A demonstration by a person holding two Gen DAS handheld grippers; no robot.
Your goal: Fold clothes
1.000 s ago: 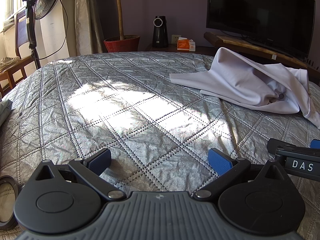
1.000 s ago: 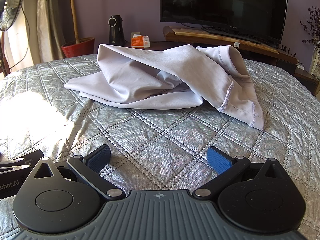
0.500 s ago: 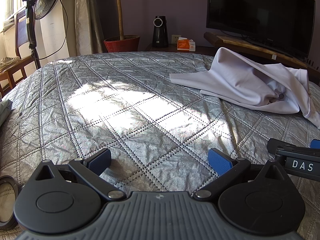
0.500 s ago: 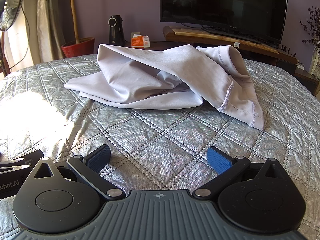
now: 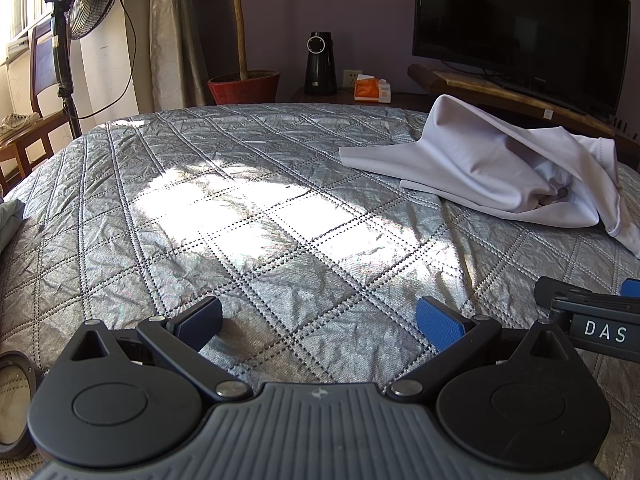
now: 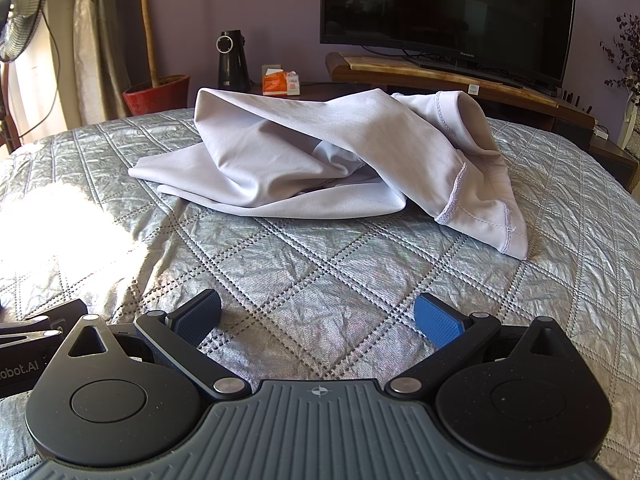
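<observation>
On a silver quilted bedspread point(image 6: 320, 272), my right gripper point(image 6: 318, 318) rests low at the bottom of the frame, its blue pads point(image 6: 436, 322) spread wide with nothing between them. My left gripper point(image 5: 319, 320) does the same in its own view, released and empty over bare quilt. Each tool shows at the edge of the other's view: the right gripper's black body marked "DAS" sits at the lower right of the left wrist view, and part of the left one sits at the lower left of the right wrist view.

The pale lilac garment point(image 6: 304, 160) lies in a rumpled heap at the centre of the right wrist view, well ahead of my fingers, one stitched hem point(image 6: 476, 216) trailing toward the right. From the left wrist it sits in the upper right of the frame point(image 5: 492, 168), well apart from that gripper. A patch of sunlight point(image 5: 256, 216) falls on the quilt left of it.

By my reading, the folding has not begun: the cloth is neither spread flat nor creased into shape, and neither gripper touches it. Everything is left to do: reach, pick an edge, smooth it out, fold.

Against the frames from a second and half a second ago, nothing differs. Both grippers are in the same place with the same wide spread, and the garment's folds are unchanged.
</observation>
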